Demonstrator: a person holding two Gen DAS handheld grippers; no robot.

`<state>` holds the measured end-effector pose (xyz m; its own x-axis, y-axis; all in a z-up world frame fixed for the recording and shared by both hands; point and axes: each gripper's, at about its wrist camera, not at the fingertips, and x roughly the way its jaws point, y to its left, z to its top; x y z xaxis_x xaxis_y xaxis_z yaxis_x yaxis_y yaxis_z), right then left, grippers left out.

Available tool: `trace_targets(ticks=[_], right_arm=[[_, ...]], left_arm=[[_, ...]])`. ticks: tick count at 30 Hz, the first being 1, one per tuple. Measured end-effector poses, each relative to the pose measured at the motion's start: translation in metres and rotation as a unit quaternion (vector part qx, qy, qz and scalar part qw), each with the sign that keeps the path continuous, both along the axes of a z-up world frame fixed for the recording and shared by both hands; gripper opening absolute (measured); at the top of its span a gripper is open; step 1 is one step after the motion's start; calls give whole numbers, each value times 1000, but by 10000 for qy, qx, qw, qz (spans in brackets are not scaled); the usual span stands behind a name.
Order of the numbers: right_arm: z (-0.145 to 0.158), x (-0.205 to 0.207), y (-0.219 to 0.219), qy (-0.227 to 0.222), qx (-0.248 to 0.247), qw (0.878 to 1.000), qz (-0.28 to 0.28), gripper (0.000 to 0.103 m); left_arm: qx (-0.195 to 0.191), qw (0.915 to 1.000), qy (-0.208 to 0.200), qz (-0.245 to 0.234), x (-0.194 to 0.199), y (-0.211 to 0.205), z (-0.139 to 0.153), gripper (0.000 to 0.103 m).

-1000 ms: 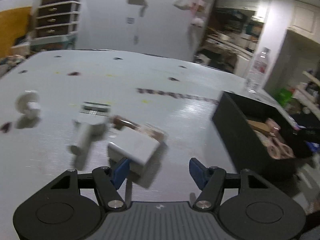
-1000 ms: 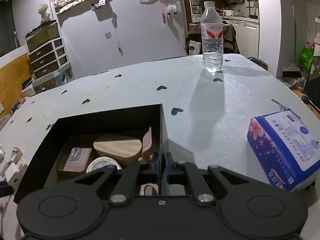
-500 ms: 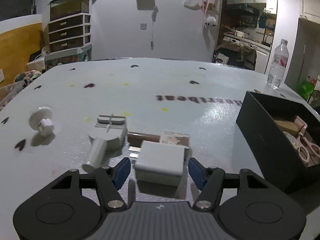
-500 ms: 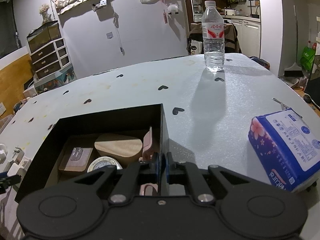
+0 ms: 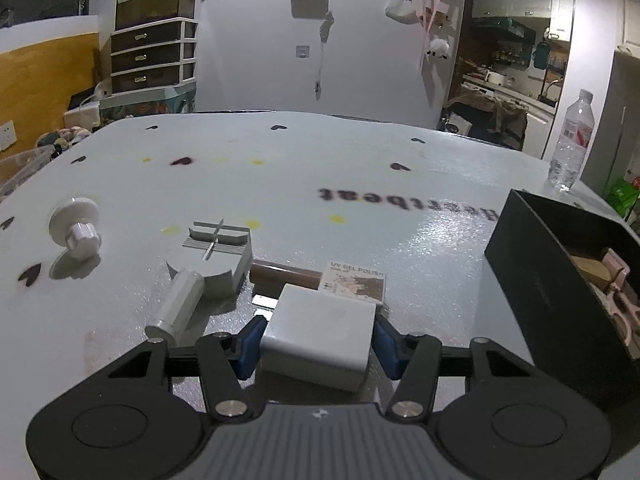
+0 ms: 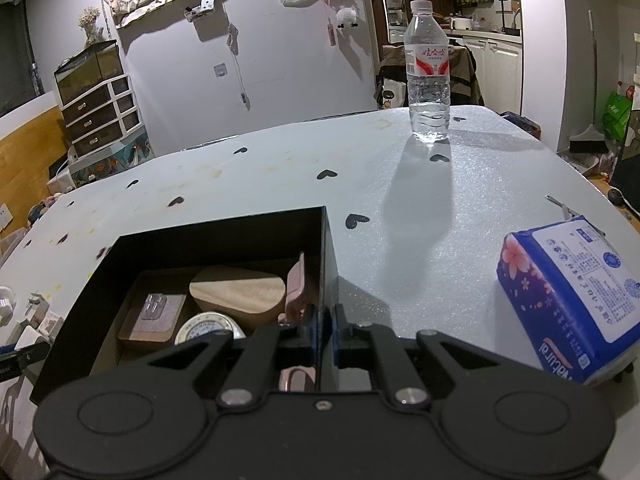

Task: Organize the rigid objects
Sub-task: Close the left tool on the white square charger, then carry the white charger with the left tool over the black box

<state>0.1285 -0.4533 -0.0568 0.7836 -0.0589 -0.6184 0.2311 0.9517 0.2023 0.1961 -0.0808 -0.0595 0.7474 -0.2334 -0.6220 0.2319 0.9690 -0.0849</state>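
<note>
A white rectangular block (image 5: 320, 332) lies on the table between the blue pads of my left gripper (image 5: 318, 342). Its jaws are closing and the pads meet the block's two sides. Behind the block are a brown gel polish carton (image 5: 320, 280), a grey tool with a cylinder handle (image 5: 208, 268) and a white knob (image 5: 76, 224). My right gripper (image 6: 325, 330) is shut on the right wall of the black box (image 6: 224, 232). Inside the box are a wooden piece (image 6: 240, 292), a pink clip (image 6: 296, 288), a round tin (image 6: 208, 328) and a hook card (image 6: 154, 316).
In the left wrist view the black box (image 5: 560, 280) stands at the right, with a water bottle (image 5: 570, 148) behind it near the table's far edge. A blue tissue pack (image 6: 572, 296) lies right of the box. Drawers and clutter stand beyond the table.
The left gripper swung and came forward until the white block sat squarely between its fingers, and its jaws narrowed onto it. The right gripper kept still on the box wall.
</note>
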Motion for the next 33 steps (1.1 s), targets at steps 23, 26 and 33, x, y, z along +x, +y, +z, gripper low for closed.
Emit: trace_targets(ticks=[23, 26, 33], right_arm=[[0, 1, 1, 54, -35, 10000, 13, 7], [0, 1, 0, 47, -10, 10000, 40, 8], [1, 1, -1, 39, 25, 10000, 46, 8]], left_arm=[[-1884, 9568, 42, -2216, -6, -82, 62, 56], [-1521, 9447, 217, -2897, -6, -113, 65, 56], [-707, 9236, 1152, -3588, -5, -172, 41, 55]])
